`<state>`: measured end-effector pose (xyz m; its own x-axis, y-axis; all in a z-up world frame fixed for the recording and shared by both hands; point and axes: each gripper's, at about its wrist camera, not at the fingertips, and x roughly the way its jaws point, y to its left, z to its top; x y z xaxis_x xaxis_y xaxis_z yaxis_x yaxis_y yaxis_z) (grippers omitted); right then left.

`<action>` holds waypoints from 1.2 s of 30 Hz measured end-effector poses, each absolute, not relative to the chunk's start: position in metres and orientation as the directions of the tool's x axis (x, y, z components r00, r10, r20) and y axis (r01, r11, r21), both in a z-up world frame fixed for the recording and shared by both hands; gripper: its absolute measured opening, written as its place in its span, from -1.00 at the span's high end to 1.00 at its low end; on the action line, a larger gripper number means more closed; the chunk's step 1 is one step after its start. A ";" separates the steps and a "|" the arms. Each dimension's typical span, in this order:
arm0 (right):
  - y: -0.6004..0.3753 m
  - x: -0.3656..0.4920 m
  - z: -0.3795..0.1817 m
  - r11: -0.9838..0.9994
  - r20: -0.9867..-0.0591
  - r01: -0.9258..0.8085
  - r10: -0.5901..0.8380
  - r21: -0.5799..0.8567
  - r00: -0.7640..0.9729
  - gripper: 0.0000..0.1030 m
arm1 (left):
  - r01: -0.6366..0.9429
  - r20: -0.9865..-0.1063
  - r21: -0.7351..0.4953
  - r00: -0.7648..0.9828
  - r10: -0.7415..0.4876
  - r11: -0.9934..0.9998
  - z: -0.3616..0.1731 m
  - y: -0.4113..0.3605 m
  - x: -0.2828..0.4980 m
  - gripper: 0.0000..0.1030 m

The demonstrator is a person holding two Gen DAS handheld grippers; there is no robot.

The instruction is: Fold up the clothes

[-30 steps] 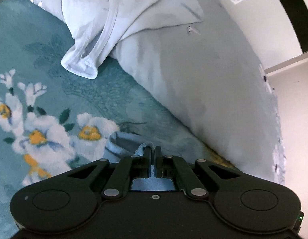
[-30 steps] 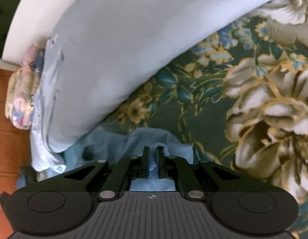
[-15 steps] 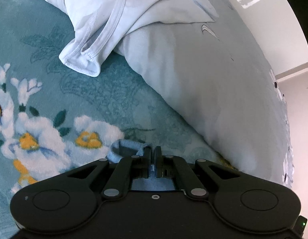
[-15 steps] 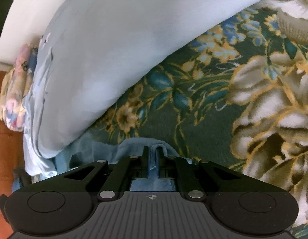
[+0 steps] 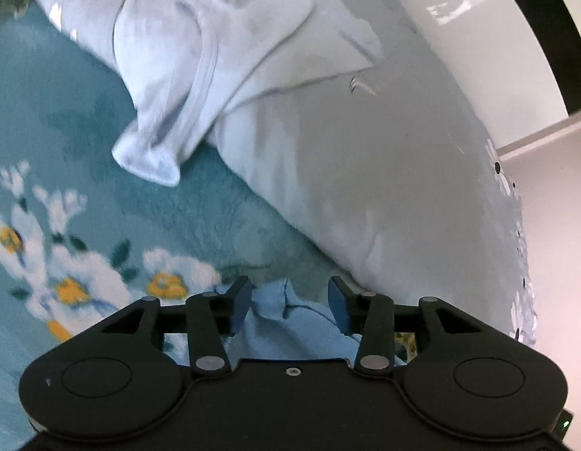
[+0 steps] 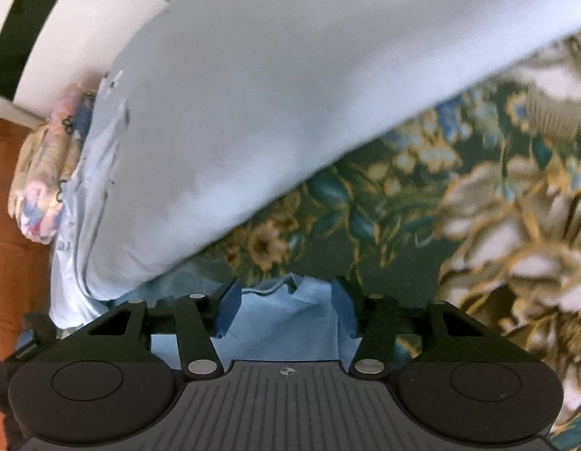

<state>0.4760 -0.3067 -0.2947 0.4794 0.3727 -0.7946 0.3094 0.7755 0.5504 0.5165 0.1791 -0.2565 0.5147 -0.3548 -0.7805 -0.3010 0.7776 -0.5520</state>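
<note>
A light blue garment (image 5: 286, 319) lies on the flowered bedspread just under my left gripper (image 5: 289, 297). Its bunched edge sits between the spread fingers, and the pads stand apart from the cloth as the jaws are opening. In the right wrist view the same light blue garment (image 6: 286, 319) lies below my right gripper (image 6: 285, 293). Those jaws are opening too, with a cloth fold loose between them and no pad pressing on it. A crumpled white garment (image 5: 200, 56) rests on the pillow at the top of the left wrist view.
A big pale pillow (image 5: 365, 158) runs along the bed's head, seen also as the pale pillow (image 6: 271, 105) on the right wrist side. A teal flowered blanket (image 5: 64, 150) and a dark green flowered blanket (image 6: 459, 206) cover the bed. A folded patterned cloth (image 6: 42, 173) lies at the bed's edge above an orange floor (image 6: 12, 263).
Both grippers were shut on the blue garment's edge and have now spread their jaws, letting the cloth go. Both have pulled slightly away from it.
</note>
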 end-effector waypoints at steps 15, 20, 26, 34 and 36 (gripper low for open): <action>-0.297 0.320 -0.311 0.698 -0.811 0.443 0.362 0.563 0.460 -0.38 | -0.468 -0.846 -0.506 0.435 -0.309 0.725 -0.288 0.186 0.368 -0.27; -0.296 0.305 -0.323 0.679 -0.811 0.461 0.378 0.571 0.446 -0.38 | -0.526 -0.847 -0.518 0.428 -0.317 0.674 -0.308 0.195 0.345 -0.26; -0.305 0.339 -0.319 0.729 -0.790 0.359 0.405 0.583 0.460 -0.39 | -0.298 -0.825 -0.518 0.421 -0.377 0.802 -0.304 0.205 0.399 -0.26; -0.306 0.383 -0.335 0.722 -0.754 0.275 0.503 0.635 0.422 -0.19 | -0.109 -0.809 -0.551 0.310 -0.499 0.827 -0.323 0.193 0.448 -0.24; -0.307 0.386 -0.340 0.696 -0.737 0.275 0.544 0.663 0.401 0.04 | -0.101 -0.785 -0.592 0.300 -0.542 0.800 -0.326 0.192 0.448 -0.19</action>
